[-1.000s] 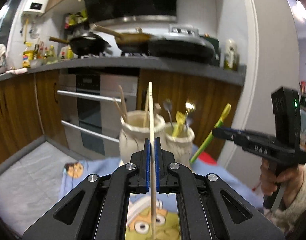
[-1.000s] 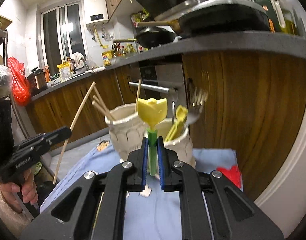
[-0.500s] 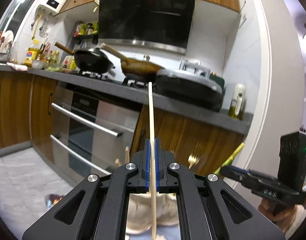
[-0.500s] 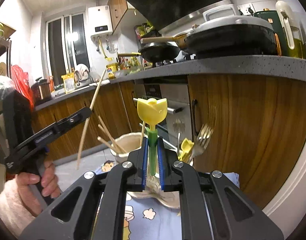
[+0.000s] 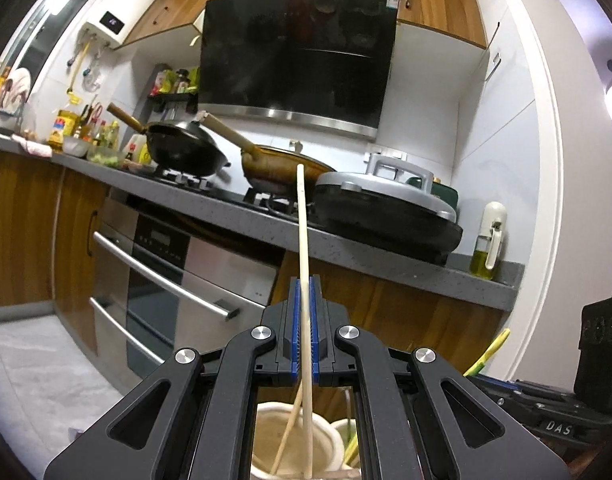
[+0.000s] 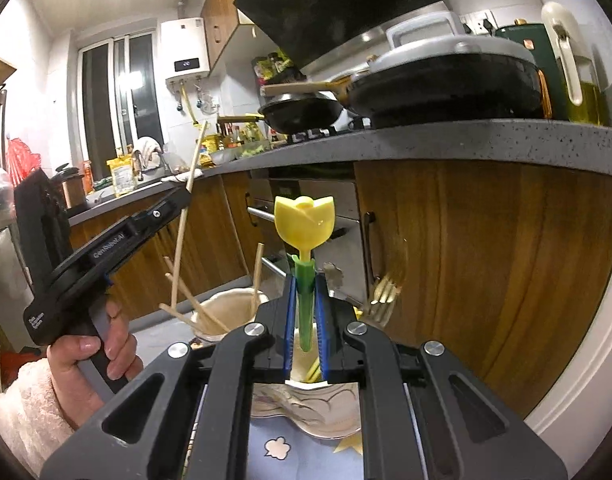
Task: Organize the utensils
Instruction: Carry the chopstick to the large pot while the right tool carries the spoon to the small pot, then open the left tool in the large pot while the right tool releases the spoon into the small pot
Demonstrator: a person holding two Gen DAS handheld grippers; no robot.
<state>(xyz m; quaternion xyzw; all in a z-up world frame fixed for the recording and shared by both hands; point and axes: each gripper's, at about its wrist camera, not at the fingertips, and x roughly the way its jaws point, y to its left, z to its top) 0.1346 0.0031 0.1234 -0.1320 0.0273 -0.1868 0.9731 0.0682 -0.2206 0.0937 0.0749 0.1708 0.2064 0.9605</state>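
Directly below my left gripper point(image 5: 302, 322), pinching a long wooden chopstick point(image 5: 304, 256) upright, sits the cream ceramic holder point(image 5: 266, 436). Further right, my right gripper point(image 6: 306, 312) clamps a yellow tulip-topped green utensil point(image 6: 304, 236) above its own cream pot point(image 6: 302, 360).

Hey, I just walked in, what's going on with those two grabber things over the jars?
A person is sorting utensils into two cream ceramic jars with a handheld gripper in each hand. The left gripper is shut on a wooden chopstick, its lower end inside the chopstick jar. The right gripper is shut on the green stem of a yellow tulip-topped utensil, held upright over the neighbouring jar that holds a fork.
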